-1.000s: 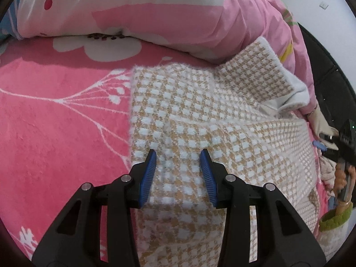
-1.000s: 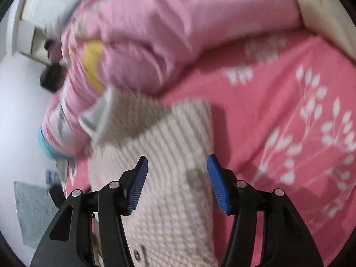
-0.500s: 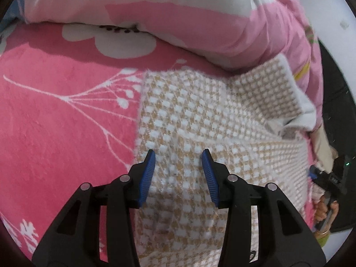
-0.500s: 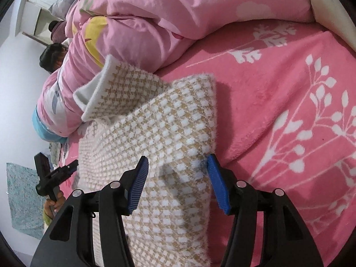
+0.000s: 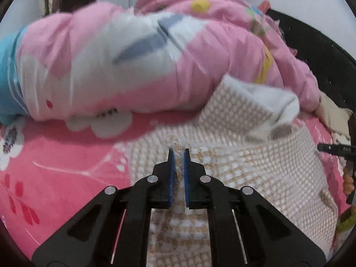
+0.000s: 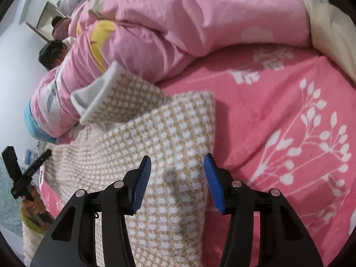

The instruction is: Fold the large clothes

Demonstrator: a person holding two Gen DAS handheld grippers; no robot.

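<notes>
A bed fills both views, its pink sheet (image 6: 278,120) printed with white branching plants. A bunched pink quilt (image 5: 124,62) lies across it toward twelve o'clock. A plain white wall (image 6: 13,84) stands at nine o'clock in the right view, with a pale teal mat (image 6: 5,200) (blurred) on the floor below.
</notes>
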